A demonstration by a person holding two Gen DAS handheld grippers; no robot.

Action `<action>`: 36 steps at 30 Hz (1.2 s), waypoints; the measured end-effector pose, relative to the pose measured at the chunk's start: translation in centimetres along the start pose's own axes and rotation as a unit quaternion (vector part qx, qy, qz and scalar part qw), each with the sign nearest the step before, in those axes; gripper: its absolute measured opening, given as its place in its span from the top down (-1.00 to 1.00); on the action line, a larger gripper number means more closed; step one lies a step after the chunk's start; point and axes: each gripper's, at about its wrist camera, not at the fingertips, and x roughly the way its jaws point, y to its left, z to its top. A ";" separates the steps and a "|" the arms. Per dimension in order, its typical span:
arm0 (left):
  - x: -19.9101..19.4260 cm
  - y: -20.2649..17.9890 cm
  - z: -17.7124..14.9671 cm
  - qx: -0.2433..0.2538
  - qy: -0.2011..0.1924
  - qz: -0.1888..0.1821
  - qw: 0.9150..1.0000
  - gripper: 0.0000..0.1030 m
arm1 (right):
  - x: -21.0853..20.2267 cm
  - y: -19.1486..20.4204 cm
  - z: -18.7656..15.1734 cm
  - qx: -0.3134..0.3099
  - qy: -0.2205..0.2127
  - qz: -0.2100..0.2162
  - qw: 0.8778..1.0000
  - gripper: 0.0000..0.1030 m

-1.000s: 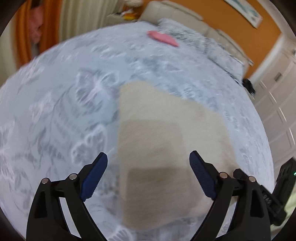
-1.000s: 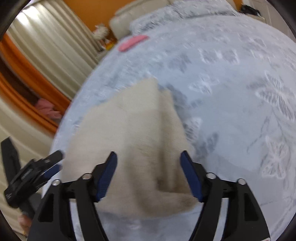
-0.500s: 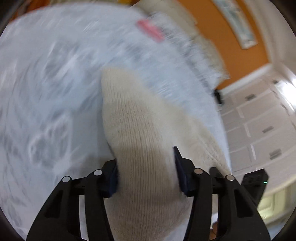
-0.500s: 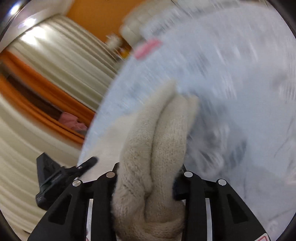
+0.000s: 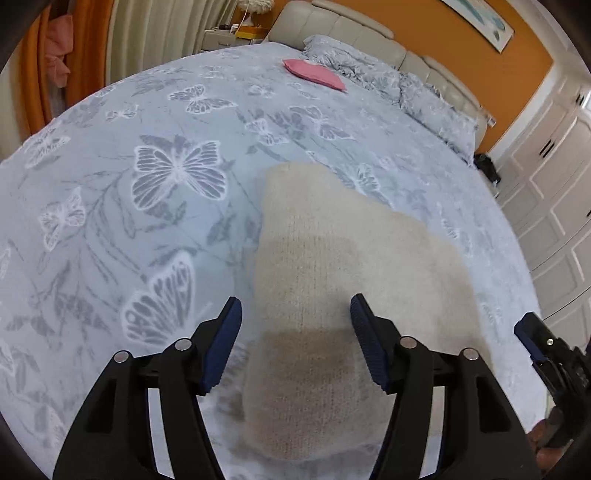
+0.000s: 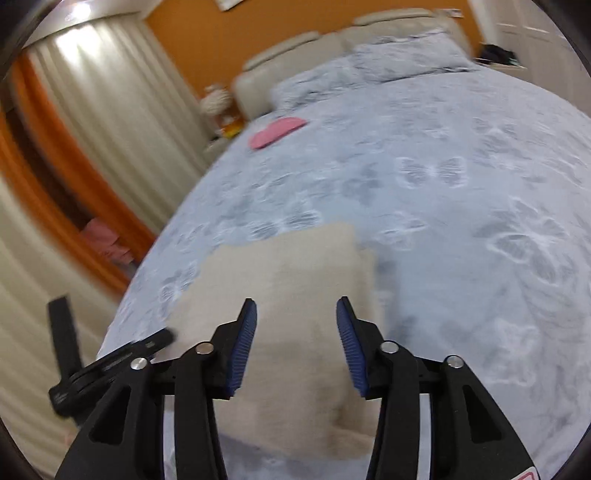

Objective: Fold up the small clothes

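A beige knitted garment lies flat on the butterfly-print bedspread. Its near end sits under and between the fingers of my left gripper. The left jaws are opening, and the blue pads stand clear of the knit on both sides. In the right wrist view the same garment lies below my right gripper. Its jaws are also opening, with the cloth between them and untouched. Each gripper shows in the other's view: the right gripper at the right edge, the left gripper at the left.
A pink folded item lies far up the bed near the crumpled pillows and the padded headboard. White wardrobe doors stand to the right of the bed, and curtains hang to its left.
Both grippers first closed on the garment and bunched it up off the bed. Now they have let go, their jaws stand apart, and the garment lies flat again.
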 end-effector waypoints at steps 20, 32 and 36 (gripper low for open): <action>-0.6 2.5 -0.9 -0.085 0.024 -0.055 0.995 -0.60 | 0.5 -1.3 -2.5 0.067 0.091 -0.005 0.994 -0.36; -2.6 5.3 -3.6 -0.229 0.019 -0.174 0.957 -0.69 | -0.5 -0.2 -2.8 0.112 0.108 0.056 0.986 0.62; -2.9 5.7 -3.5 -0.224 0.014 -0.166 0.960 -0.69 | -5.3 4.9 1.7 0.034 0.027 0.096 0.994 0.66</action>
